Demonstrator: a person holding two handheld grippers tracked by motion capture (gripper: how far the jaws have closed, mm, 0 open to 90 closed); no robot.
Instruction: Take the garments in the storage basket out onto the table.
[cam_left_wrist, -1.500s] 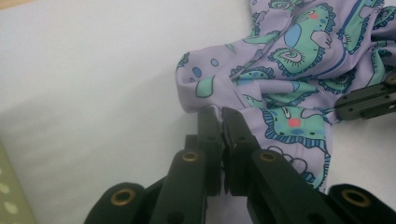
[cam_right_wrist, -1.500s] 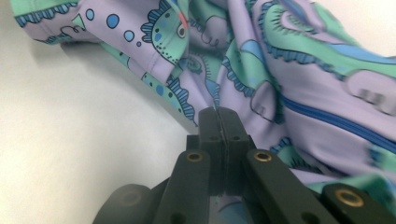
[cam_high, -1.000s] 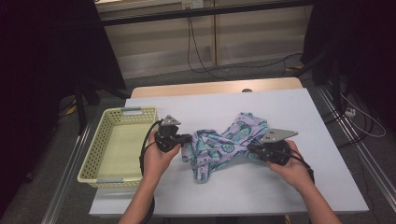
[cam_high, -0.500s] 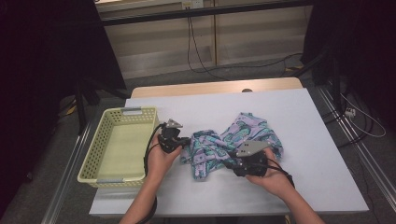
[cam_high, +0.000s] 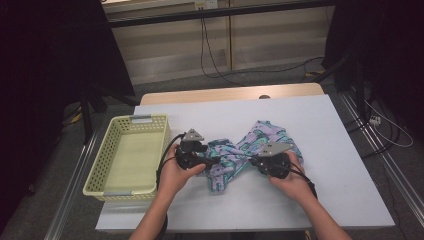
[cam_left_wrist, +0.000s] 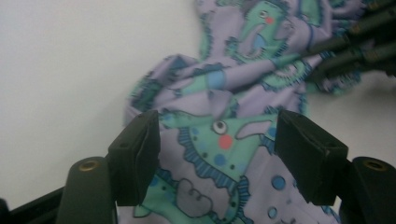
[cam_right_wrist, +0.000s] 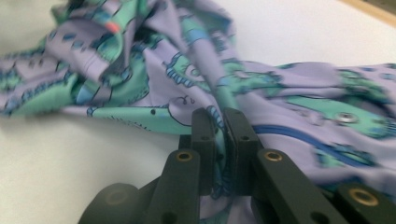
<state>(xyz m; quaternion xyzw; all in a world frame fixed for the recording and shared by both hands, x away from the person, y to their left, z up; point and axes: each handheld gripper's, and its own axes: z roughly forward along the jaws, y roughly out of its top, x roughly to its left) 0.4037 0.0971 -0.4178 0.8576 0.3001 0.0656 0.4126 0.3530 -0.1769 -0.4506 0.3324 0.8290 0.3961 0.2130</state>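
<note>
Since second ago, right gripper (cam_high: 254, 161) being brought inward from garment's right edge toward its middle; left gripper (cam_high: 204, 156) being kept at cloth's left end; patterned garment (cam_high: 235, 157) being bunched narrower at centre; left jaws having just been opening, now being held wide apart over cloth (cam_left_wrist: 219, 140), pads not pressing; right jaws having just been closing, now being pinched on fold of cloth (cam_right_wrist: 223, 107); garment being left lying mid-table (cam_high: 320, 125), just right of yellow basket (cam_high: 129, 152).

patterned cloth (cam_high: 235, 157) on white table (cam_high: 320, 150) between left gripper (cam_high: 202, 156) and right gripper (cam_high: 255, 161), yellow basket (cam_high: 127, 187) alongside
</note>
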